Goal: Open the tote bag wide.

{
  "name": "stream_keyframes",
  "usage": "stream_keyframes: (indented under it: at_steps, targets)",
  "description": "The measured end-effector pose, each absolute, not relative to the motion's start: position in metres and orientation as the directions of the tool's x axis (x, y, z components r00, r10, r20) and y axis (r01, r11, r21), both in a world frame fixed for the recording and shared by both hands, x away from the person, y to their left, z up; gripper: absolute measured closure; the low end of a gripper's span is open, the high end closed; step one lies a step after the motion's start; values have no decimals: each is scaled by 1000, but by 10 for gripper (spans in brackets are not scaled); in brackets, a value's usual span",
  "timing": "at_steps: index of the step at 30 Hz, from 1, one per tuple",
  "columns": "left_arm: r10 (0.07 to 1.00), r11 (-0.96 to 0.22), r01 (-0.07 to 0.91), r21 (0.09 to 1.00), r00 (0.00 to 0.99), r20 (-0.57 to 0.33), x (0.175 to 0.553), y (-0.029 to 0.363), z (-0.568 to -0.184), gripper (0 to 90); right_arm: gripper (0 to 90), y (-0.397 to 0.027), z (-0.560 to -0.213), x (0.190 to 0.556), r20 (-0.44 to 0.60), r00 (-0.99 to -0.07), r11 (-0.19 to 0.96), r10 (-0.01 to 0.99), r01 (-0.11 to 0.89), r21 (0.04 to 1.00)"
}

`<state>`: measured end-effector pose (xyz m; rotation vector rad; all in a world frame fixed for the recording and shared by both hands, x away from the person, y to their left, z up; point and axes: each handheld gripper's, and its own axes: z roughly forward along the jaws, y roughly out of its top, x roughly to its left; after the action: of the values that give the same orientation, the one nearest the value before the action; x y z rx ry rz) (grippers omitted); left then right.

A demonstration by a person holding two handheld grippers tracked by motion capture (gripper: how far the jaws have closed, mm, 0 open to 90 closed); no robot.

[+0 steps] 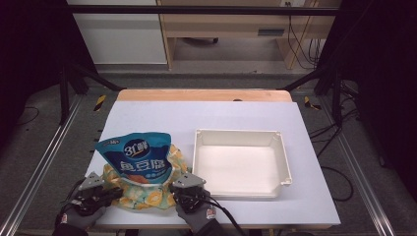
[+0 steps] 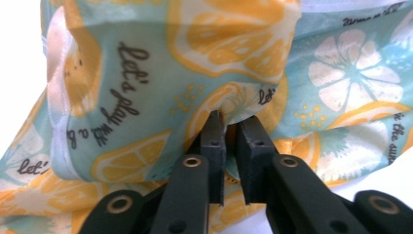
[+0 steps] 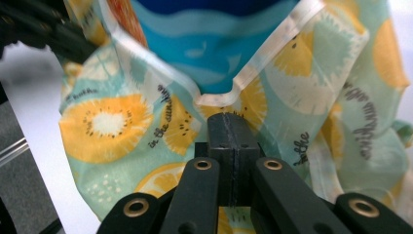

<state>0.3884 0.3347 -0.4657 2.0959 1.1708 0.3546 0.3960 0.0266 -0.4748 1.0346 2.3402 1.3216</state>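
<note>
Grey floor and dark frame rails surround a counter point(image 1: 216, 118) covered in a pale sheet, with a wooden strip along its far edge. From the high view, a white tray point(image 1: 284, 162) sits right of centre, and near the left front edge lies a cloth bag point(image 1: 147, 194) printed with orange slices on pale blue. A blue snack packet point(image 1: 135, 157) stands in the bag's mouth, upright and leaning slightly to the left, its long axis running from near to far, its top toward the far side and its lower end down in the cloth. The bag itself spreads left to right, its opening facing up and away.

That high view places the left tool point(image 1: 110, 194) at the bag's left near edge and the right tool point(image 1: 177, 194) at its right near edge, each in a gloved hand, but is too small to show the jaws.

The left gripper view brings the print close: orange slices, white flowers and script lettering. Its jaws stand slightly apart with a fold of cloth bunched at their tips; whether the pads press on it I cannot tell.

The right gripper view shows the packet's blue wavy front above the bag's pale hem, which dips in a V. Its jaws are pressed fully together just below that hem; whether cloth is caught between them is hidden.
</note>
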Motion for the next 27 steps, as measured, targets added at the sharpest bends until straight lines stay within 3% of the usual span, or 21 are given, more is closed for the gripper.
stream_keyframes:
  at_steps: [13,22,27]
  targets:
    - [834,-222,516,828,540,-113,367,352,-419,717,900,31,-491,396,121,-712,365,691,489,792]
    - [823,-201,412,889,563,-75,367,339,-401,832,900,30,-493,395,127,-712,362,690,492,792]
    - [834,-237,428,872,550,-43,376,332,-410,861,900,30,-493,395,138,-712,355,689,497,792]
